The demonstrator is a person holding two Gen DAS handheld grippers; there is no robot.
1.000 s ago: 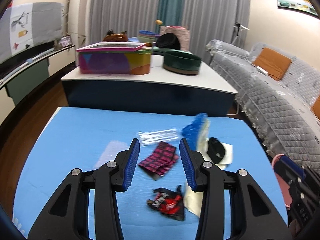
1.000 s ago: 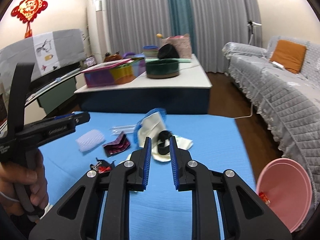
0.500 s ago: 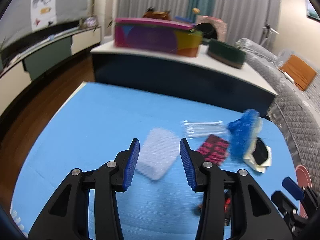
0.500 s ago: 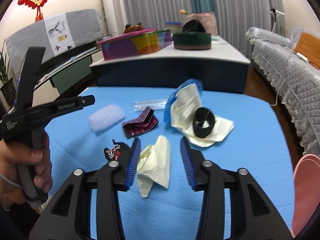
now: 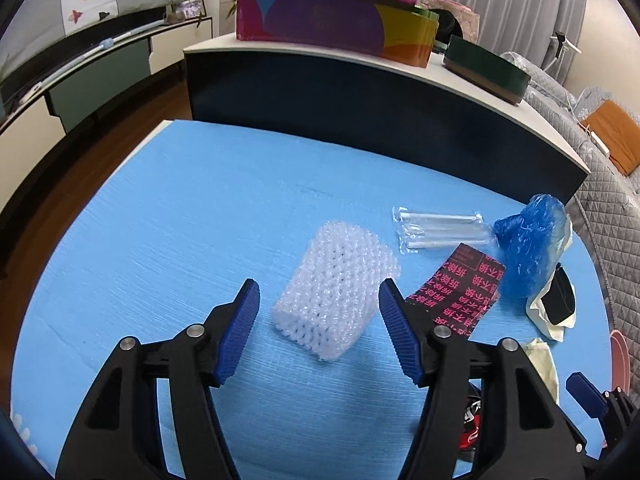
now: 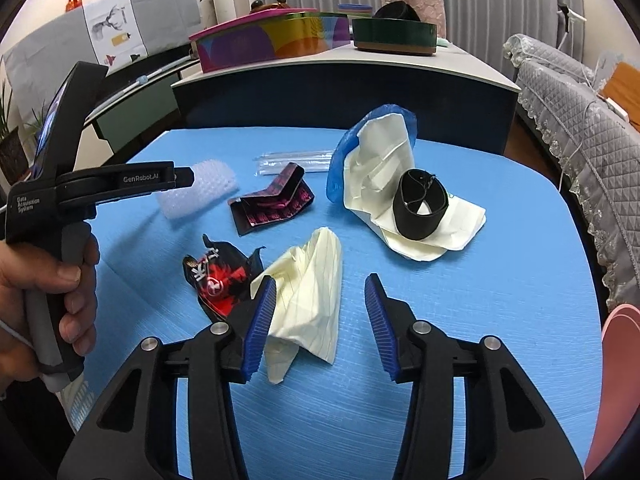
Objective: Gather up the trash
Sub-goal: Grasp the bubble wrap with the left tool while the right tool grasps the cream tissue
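White foam netting sleeve (image 5: 336, 296) lies on the blue table mat (image 5: 200, 208), between the spread fingers of the left gripper (image 5: 318, 334); jaws wide, nothing held, pads not touching it. Right gripper (image 6: 320, 322) likewise wide apart and empty, straddling a crumpled cream paper (image 6: 308, 296); left pad just beside the paper. Red-black wrapper (image 6: 220, 276) touches the paper's left side. Further back: pink-black folded carton (image 6: 272, 204), clear plastic sleeve (image 5: 440, 228), blue bag (image 5: 528, 248) with cream paper and a black band (image 6: 420, 210). Pink bin (image 6: 616, 380) at the right edge.
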